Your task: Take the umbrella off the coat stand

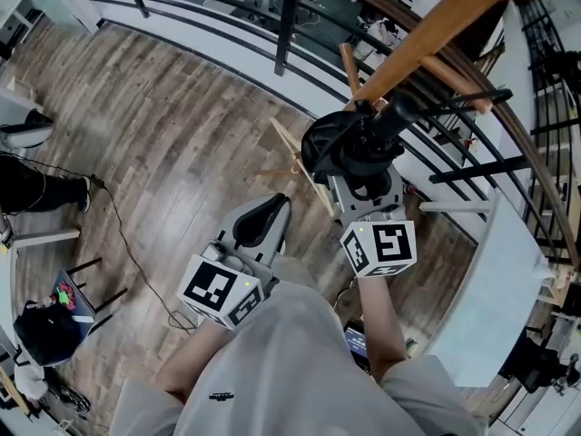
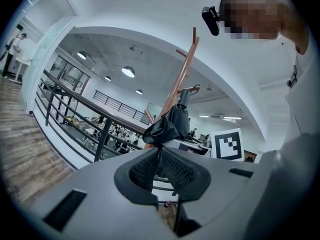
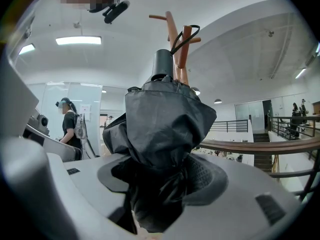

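The folded black umbrella (image 1: 349, 145) hangs against the wooden coat stand (image 1: 436, 30). In the right gripper view its bunched fabric (image 3: 162, 129) fills the gap between the jaws, and its cord loop (image 3: 186, 34) still sits over a peg of the stand (image 3: 172, 29). My right gripper (image 1: 365, 178) (image 3: 160, 184) is shut on the umbrella's lower part. My left gripper (image 1: 263, 214) (image 2: 160, 166) is to the left of the stand, shut, with nothing between its pads. From the left gripper view the umbrella (image 2: 169, 126) and the stand (image 2: 182, 74) are straight ahead, apart from the jaws.
A black metal railing (image 1: 290, 16) curves close behind the stand. A white ledge (image 1: 495, 280) lies at the right. On the wooden floor at the left are a cable (image 1: 127, 243) and a black bag (image 1: 44, 330). A person (image 3: 70, 126) stands at the far left.
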### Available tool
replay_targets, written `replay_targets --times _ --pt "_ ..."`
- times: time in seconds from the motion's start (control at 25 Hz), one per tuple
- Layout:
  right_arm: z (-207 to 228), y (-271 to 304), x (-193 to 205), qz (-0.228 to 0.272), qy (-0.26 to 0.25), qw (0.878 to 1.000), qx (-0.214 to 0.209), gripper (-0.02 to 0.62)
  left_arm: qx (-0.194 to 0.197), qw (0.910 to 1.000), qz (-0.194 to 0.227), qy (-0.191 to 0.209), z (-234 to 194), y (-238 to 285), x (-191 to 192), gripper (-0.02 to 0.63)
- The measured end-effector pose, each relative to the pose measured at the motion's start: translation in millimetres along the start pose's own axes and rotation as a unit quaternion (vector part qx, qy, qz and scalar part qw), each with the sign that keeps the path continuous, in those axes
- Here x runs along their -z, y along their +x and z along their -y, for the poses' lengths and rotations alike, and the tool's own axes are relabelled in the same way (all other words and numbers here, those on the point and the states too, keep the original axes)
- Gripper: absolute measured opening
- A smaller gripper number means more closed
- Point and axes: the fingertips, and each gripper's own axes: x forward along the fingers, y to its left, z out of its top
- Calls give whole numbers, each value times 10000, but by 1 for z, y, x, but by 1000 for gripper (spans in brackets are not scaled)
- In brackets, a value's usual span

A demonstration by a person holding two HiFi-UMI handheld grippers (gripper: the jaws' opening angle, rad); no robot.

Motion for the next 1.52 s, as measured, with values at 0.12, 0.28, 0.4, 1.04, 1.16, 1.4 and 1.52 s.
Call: replay_targets --times 0.12,0.28,0.4,1.04,1.16,1.4,1.52 --pt "-1 -5 -6 35 1 10000 6 296 45 10000 42 57 4 -2 -5 41" --pt "3 -15 -17 109 40 9999 14 296 87 9999 87 111 12 -2 -11 41" --pt "8 -19 -23 154 26 9999 31 296 118 9998 123 110 16 2 -13 41" --pt "2 -64 -28 186 27 9998 -57 296 271 9992 205 214 23 -6 -20 41" --pt "-1 -77 -21 104 23 9999 -30 296 332 9991 159 191 20 -10 -14 41" --pt "2 -106 -15 181 260 9995 -8 295 515 9981 105 307 28 -12 -7 41" --pt "3 -121 -14 222 377 9990 -15 295 643 9972 48 372 36 -11 -4 41"
